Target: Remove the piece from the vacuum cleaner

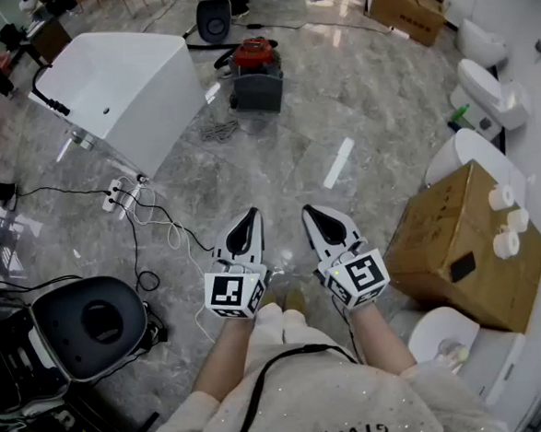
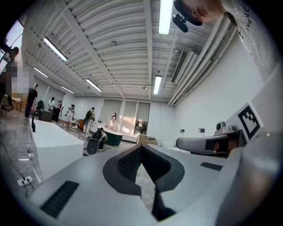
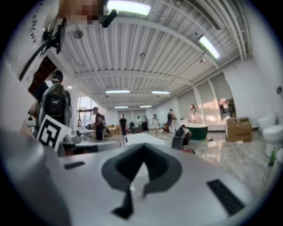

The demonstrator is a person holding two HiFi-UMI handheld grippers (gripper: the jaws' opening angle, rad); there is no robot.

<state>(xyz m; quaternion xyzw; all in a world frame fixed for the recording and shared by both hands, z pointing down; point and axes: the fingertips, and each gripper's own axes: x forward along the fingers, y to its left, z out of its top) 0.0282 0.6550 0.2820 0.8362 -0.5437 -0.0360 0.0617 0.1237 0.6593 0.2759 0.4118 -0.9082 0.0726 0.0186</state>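
The vacuum cleaner, a dark grey canister with a red top, stands on the marble floor far ahead in the head view. A black hose runs from it towards a black round unit. My left gripper and right gripper are held side by side close to my body and point forward, well short of the vacuum. Both are shut with nothing between the jaws. The left gripper view shows its jaws closed over bare floor. My right gripper also shows closed jaws, with the vacuum small in the distance.
A white bathtub stands at the left with a power strip and cables beside it. A cardboard box with paper rolls and several white toilets line the right. A black round device sits at the lower left.
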